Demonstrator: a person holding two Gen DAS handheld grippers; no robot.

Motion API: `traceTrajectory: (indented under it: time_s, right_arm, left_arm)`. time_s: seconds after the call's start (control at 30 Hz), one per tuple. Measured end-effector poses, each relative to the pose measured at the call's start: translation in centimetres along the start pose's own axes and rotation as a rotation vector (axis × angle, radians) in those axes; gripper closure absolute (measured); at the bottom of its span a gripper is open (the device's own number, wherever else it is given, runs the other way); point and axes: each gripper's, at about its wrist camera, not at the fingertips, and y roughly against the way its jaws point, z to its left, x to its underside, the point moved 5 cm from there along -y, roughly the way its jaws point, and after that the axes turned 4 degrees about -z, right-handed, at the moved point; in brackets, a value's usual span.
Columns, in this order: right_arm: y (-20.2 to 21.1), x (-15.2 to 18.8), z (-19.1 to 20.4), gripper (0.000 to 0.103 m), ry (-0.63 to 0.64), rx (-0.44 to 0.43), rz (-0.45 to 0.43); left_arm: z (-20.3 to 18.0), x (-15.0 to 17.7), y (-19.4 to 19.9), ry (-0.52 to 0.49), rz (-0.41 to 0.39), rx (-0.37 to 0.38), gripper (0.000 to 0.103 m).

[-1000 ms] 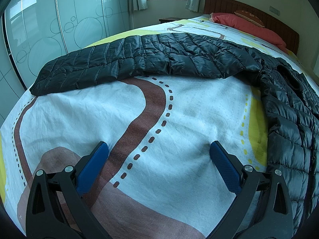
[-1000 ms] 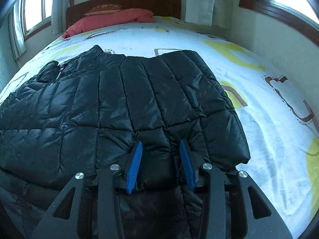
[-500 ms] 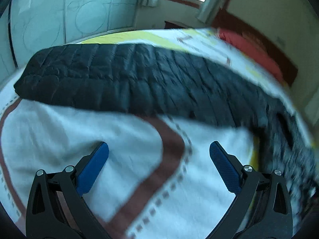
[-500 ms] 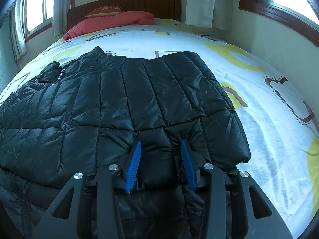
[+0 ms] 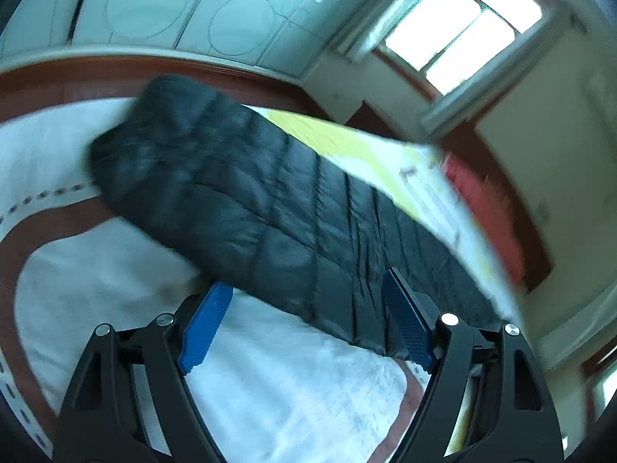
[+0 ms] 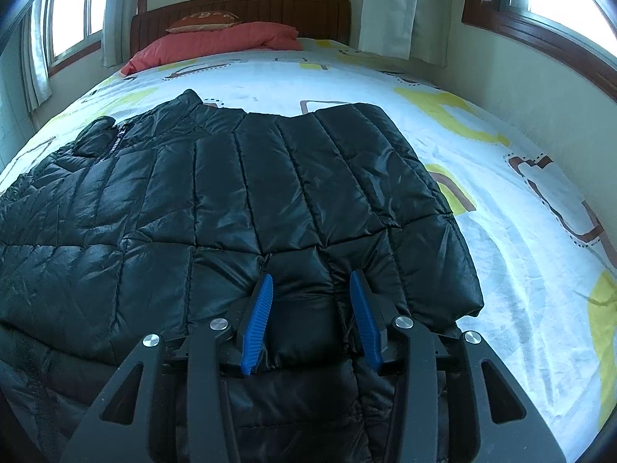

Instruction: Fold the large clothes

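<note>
A black quilted puffer jacket (image 6: 270, 177) lies spread on the bed, with one sleeve folded across its body. My right gripper (image 6: 311, 277) is shut on a puffy fold of that jacket near its lower edge; the fabric bulges between the blue pads. The left wrist view is blurred and tilted. There the other sleeve (image 5: 239, 208) stretches diagonally over the sheet. My left gripper (image 5: 308, 281) is over the sleeve's near edge, and its jaws are closing with the sleeve between them. The left blue pad (image 5: 204, 328) still shows over white sheet, clear of the fabric.
The bed has a white sheet (image 6: 501, 200) with brown and yellow patterns. A red pillow (image 6: 216, 44) lies against the wooden headboard (image 6: 246, 7). A wall runs close along the bed's right side (image 6: 540, 88). Frosted wardrobe doors (image 5: 173, 11) stand beyond the sleeve's cuff end.
My left gripper has swung toward the sleeve and rolled, so the sleeve now lies between its jaws, which stand narrower. My right gripper has kept still with its hold on the jacket.
</note>
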Motion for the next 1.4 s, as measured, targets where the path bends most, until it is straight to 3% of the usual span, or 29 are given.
traceTrajectory:
  time_s: [0.1, 0.2, 0.27, 0.3, 0.33, 0.4, 0.53, 0.67, 0.77, 0.93, 1.1, 1.4]
  right_arm:
    - [0.0, 0.0, 0.0, 0.060, 0.007, 0.008, -0.002]
    - [0.1, -0.1, 0.0, 0.060, 0.009, 0.012, -0.004]
    - [0.1, -0.1, 0.0, 0.061, 0.006, 0.010, -0.006]
    - [0.1, -0.1, 0.0, 0.061, 0.005, 0.010, -0.007]
    - [0.1, -0.1, 0.0, 0.061, 0.006, 0.011, -0.009]
    - [0.1, -0.1, 0.0, 0.061, 0.009, 0.014, -0.010]
    - [0.1, -0.2, -0.1, 0.061, 0.010, 0.015, -0.012]
    - [0.2, 0.0, 0.0, 0.060, 0.010, 0.018, -0.013]
    - [0.2, -0.1, 0.0, 0.060, 0.010, 0.017, -0.013]
    - [0.2, -0.1, -0.2, 0.060, 0.000, 0.008, -0.014]
    - [0.2, -0.2, -0.3, 0.060, -0.009, 0.000, -0.016]
    - [0.1, -0.1, -0.6, 0.060, -0.035, -0.022, -0.021]
  left_arm:
    - [1.6, -1.2, 0.4, 0.020, -0.032, -0.044, 0.022]
    - [1.5, -2.8, -1.2, 0.026, -0.031, -0.047, 0.009]
    - [1.1, -3.7, -1.7, 0.028, -0.057, -0.078, 0.011]
    - [1.0, -4.1, -1.9, 0.031, -0.068, -0.099, 0.025]
    - [1.1, -3.9, -2.0, 0.027, -0.072, -0.122, 0.054]
    - [1.2, -4.0, -3.0, 0.059, -0.043, -0.085, 0.089]
    - [0.8, -3.9, -3.5, 0.048, -0.074, -0.129, 0.098]
    - [-3.7, -3.7, -2.4, -0.104, -0.150, -0.126, 0.099]
    - [-8.8, -2.4, -1.5, -0.231, -0.178, -0.082, 0.099]
    - [-19.2, 2.5, -2.6, -0.439, -0.144, 0.032, 0.099]
    - [-28.1, 10.3, -2.7, -0.618, -0.077, 0.151, 0.099]
    - [-39.0, 23.7, -2.9, -0.875, 0.043, 0.287, 0.099]
